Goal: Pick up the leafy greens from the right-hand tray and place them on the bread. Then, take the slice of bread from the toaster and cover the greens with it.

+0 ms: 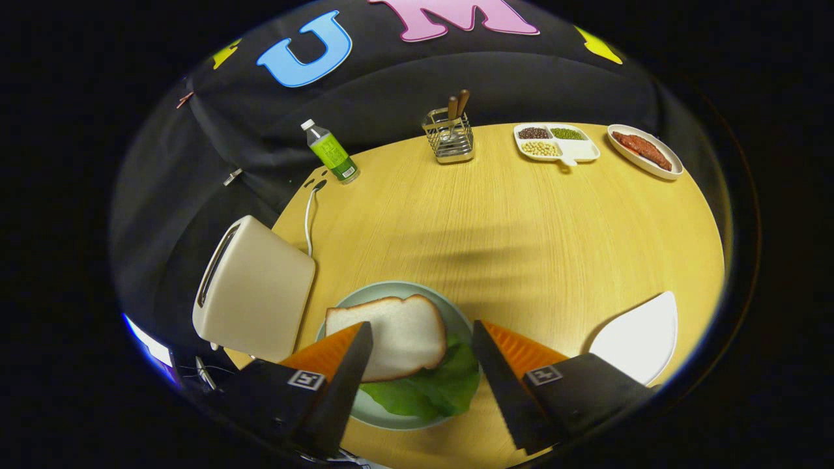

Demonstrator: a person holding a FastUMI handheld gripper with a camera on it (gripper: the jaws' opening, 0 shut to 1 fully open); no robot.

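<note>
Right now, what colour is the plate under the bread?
Pale grey-green plate, seen in the gripper view; open jaws hover above it.

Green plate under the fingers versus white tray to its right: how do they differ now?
The green plate is round; the white tray has a pointed corner. The plate holds bread over leafy greens; the tray looks bare. The plate lies between the open hand-held gripper fingers, the tray beyond the right one. Both rest on the wooden table.
</note>
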